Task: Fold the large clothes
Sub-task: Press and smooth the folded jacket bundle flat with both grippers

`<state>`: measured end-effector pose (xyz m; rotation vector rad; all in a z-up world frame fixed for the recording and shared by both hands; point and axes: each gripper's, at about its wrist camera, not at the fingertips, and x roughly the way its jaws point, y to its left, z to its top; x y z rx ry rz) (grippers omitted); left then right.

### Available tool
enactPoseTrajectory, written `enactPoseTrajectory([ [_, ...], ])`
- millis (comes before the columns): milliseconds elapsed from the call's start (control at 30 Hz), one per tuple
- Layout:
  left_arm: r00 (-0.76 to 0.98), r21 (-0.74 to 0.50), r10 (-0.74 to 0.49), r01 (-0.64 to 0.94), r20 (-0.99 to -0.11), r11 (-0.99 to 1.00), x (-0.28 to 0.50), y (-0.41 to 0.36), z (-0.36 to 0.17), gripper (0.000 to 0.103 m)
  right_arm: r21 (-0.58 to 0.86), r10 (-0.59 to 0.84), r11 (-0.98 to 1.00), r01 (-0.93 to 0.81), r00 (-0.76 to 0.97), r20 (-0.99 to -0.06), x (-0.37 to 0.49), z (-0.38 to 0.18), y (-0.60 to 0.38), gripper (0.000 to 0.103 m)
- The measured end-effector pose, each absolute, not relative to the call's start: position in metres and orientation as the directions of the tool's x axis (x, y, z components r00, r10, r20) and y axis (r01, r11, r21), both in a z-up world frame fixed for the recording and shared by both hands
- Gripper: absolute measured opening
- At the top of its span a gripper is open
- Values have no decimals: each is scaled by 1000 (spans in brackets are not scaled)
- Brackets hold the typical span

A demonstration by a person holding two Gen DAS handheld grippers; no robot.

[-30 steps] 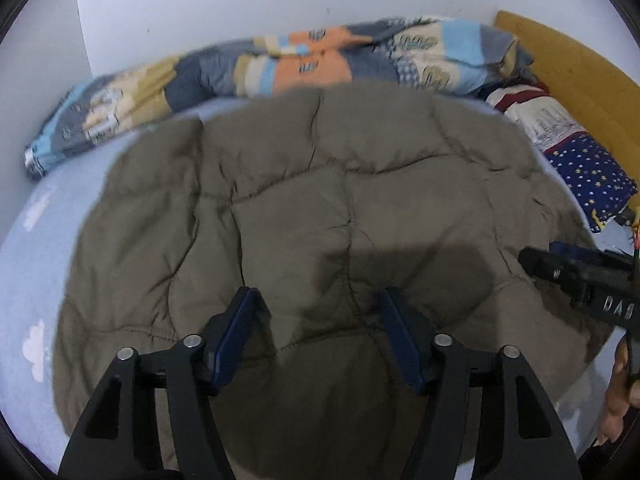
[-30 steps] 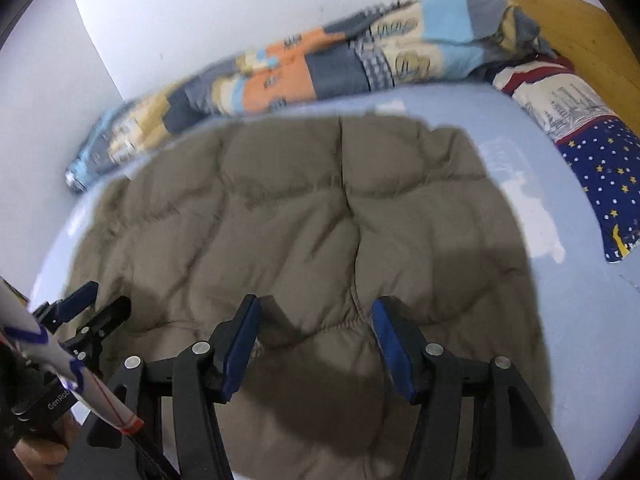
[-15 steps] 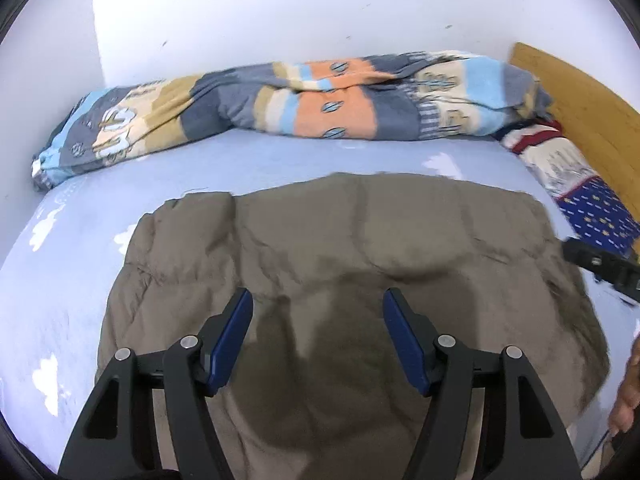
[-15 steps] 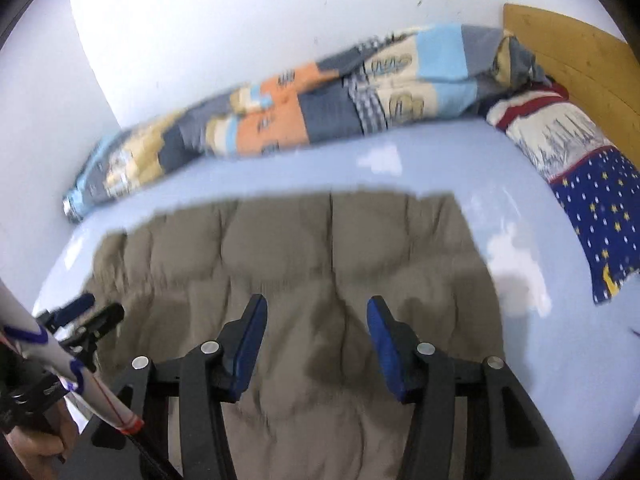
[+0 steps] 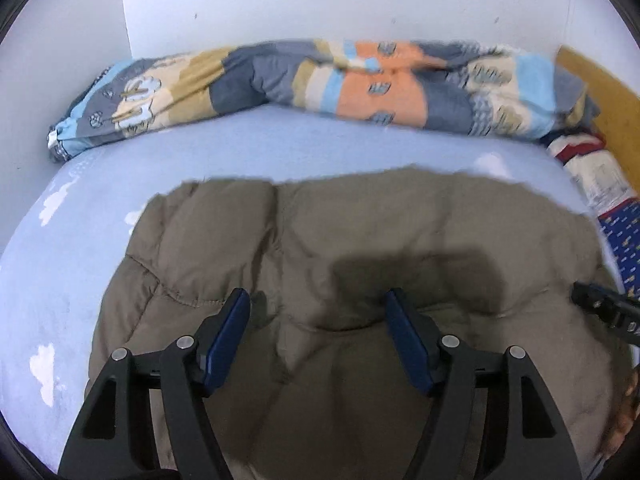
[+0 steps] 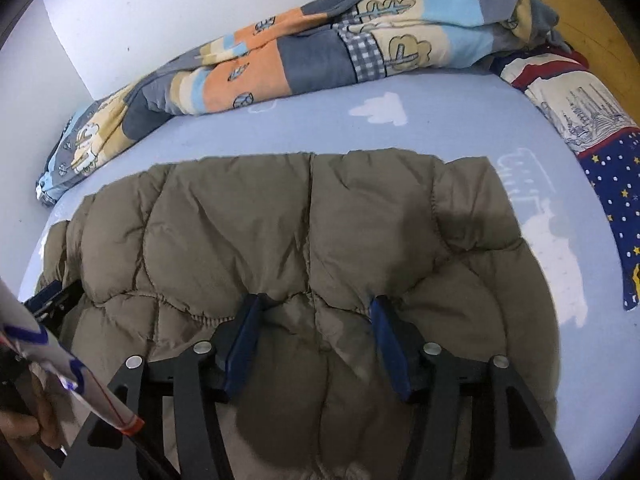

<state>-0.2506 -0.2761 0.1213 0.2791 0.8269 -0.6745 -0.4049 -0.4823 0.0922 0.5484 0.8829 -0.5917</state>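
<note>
A brown quilted jacket (image 5: 360, 248) lies spread on the pale blue bed sheet (image 5: 80, 240), folded into a rough rectangle; it also shows in the right wrist view (image 6: 280, 220). My left gripper (image 5: 316, 312) is open and empty, hovering over the jacket's near part. My right gripper (image 6: 314, 312) is open and empty, low over the jacket's near edge. The right gripper's tip shows at the right of the left wrist view (image 5: 600, 304). The left gripper's tip shows at the left of the right wrist view (image 6: 52, 296).
A patchwork duvet (image 5: 320, 80) lies rolled along the white wall at the back. A star-patterned pillow (image 6: 612, 184) and a wooden headboard (image 6: 580, 12) are at the right. Bare sheet (image 6: 560, 280) lies right of the jacket.
Both grippers have pulled back toward me and risen from the jacket. The jacket's far edge now sits nearer, with more blue sheet showing between it and the duvet.
</note>
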Motion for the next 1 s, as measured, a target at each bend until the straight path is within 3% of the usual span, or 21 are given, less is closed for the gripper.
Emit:
enactPoseTrajectory([
  [200, 573, 52, -495, 686, -653, 726, -305, -267, 150, 69, 206, -259, 735, 646, 549, -795, -419, 124, -452, 61],
  [400, 598, 66, -517, 690, -612, 721, -345, -242, 158, 69, 180, -234, 782, 596, 549, -803, -431, 127, -405, 61],
  [833, 588, 90, -453, 670, -671, 737, -371, -211, 127, 69, 210, -206, 773, 599, 550, -810, -479, 121, -358, 61],
  [1000, 579, 92, -431, 663, -692, 743, -365, -217, 116, 69, 158, -225, 781, 604, 508, -832, -468, 108, -357, 61],
])
